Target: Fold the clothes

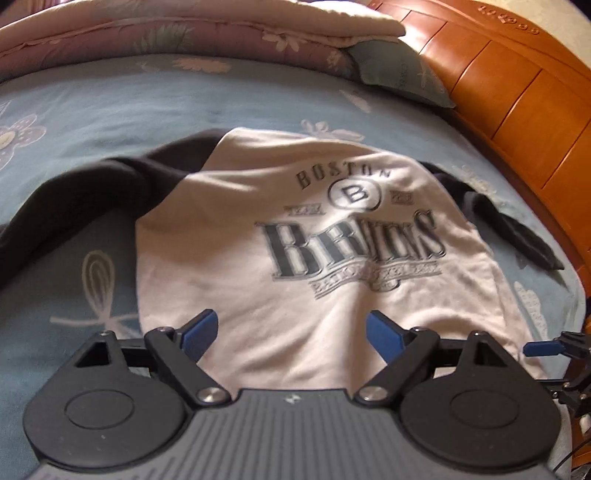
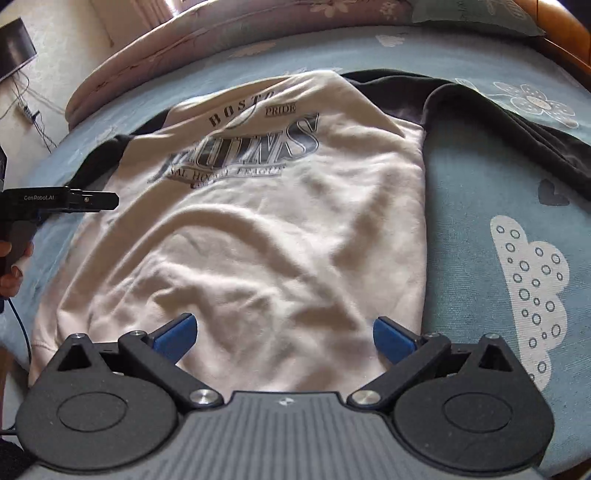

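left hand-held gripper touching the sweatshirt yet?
Cannot tell. In the left wrist view the left hand-held gripper is open over the sweatshirt hem, but whether there is a gap under the fingertips is unclear; in the right wrist view it appears only side-on.

We see open blue bedsheet (image 2: 480,177) on both sides of the sweatshirt (image 2: 258,240), so either gripper can pass there freely. The dark sleeve (image 2: 517,125) drapes across the sheet toward the far right in the right wrist view. A folded quilt (image 1: 166,33) blocks the far edge, a pillow (image 1: 402,74) sits beside it, and the wooden headboard (image 1: 517,92) walls off one side.
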The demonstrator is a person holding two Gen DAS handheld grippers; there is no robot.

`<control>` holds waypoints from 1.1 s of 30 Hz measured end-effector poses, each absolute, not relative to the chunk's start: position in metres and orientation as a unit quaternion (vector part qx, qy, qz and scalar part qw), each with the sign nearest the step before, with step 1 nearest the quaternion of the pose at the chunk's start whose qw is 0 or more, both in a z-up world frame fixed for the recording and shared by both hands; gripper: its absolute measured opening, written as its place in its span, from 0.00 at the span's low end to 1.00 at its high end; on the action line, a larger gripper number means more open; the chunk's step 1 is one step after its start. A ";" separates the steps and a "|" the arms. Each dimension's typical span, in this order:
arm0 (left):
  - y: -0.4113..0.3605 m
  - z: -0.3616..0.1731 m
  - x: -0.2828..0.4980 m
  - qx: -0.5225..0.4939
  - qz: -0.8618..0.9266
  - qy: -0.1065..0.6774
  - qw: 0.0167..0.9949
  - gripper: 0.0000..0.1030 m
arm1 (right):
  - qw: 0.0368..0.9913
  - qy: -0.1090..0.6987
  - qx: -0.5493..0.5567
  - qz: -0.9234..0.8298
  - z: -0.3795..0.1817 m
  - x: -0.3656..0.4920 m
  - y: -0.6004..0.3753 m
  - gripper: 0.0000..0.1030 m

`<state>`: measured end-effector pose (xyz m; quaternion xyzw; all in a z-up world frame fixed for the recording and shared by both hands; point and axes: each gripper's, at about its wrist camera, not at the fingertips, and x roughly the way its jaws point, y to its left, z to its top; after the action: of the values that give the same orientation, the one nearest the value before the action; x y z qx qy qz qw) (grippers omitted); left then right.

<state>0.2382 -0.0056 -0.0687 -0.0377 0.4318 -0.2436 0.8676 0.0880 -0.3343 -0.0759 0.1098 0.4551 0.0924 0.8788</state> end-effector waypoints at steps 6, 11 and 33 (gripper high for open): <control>-0.006 -0.093 0.267 0.012 -0.204 0.438 0.876 0.85 | 0.877 0.462 0.074 0.108 -0.078 0.102 -0.313 1.00; 0.010 -0.083 0.268 0.029 -0.171 0.450 0.876 0.85 | 0.871 0.478 0.039 0.110 -0.083 0.086 -0.314 1.00; 0.001 -0.086 0.156 0.004 -0.183 0.481 0.857 0.91 | 0.847 0.482 0.104 0.196 -0.071 0.042 -0.270 1.00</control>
<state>0.1555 0.0013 -0.0861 0.0039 0.4810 -0.1829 0.8574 0.0421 -0.2695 -0.0707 0.1037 0.4825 0.1963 0.8473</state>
